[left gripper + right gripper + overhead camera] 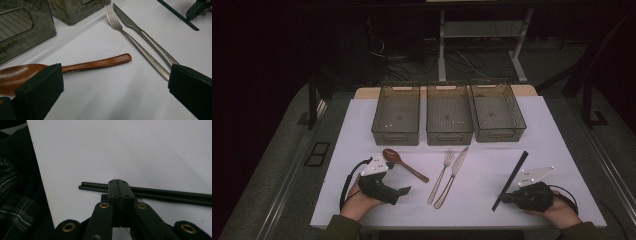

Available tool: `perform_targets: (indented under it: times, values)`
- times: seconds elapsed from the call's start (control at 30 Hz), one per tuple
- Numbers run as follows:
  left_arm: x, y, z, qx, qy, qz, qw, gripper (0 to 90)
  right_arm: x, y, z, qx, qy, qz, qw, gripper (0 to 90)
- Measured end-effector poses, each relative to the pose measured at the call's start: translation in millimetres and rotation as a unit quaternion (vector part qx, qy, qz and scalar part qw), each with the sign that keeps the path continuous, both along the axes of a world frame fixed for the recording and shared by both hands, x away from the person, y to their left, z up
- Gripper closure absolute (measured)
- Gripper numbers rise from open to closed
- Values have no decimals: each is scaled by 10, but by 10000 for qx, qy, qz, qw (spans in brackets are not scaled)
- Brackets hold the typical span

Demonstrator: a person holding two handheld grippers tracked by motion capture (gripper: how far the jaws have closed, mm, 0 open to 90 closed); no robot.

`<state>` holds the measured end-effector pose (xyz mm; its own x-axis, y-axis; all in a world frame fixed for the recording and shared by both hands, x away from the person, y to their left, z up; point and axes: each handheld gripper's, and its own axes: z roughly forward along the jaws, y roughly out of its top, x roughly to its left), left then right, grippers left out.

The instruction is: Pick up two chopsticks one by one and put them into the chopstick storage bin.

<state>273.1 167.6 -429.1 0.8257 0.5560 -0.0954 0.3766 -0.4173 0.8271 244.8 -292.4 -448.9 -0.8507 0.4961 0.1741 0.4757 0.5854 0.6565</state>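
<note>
- Right tongs point(504, 198), near the bench's front right edge, are clenched tight on a pair of black chopsticks point(511, 180); the right gripper view has the jaws [no gap between them] pinched over both sticks near one end.
- Chopsticks' long axis: in the high view they run diagonally from the tongs up and to the right, toward the rightmost of three bins point(498, 111) at the back. Grip sits at the near end, so most of the length juts out ahead of the hand.
- Left tongs point(404, 190) are released, jaws wide apart w/ nothing between them, resting low by the front left of the bench point(362, 125).
- Wooden spoon point(403, 162) lies just beside the left tongs; in the left gripper view its bowl is partly behind the left jaw and the handle points away to the right.
- Fork point(442, 176) and knife point(453, 176) lie side by side mid-bench, roughly parallel, tips toward the bins, touching or nearly so, can't tell which.
- Judgement: work in hand looks like sorting cutlery into bins. Right hand is nearer the right bin, and the sticks already point that way, so the coming move prob. needs a lift and a carry along their own axis, w/ care that the long free end clears the bin wall.
</note>
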Motion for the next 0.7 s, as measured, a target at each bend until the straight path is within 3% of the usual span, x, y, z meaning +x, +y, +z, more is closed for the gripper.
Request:
perform_targets:
  times: [0.7]
  values:
    - [0,-1,4,-60,16,17,10000,0,135,181,-12,90,-20,18,10000,889]
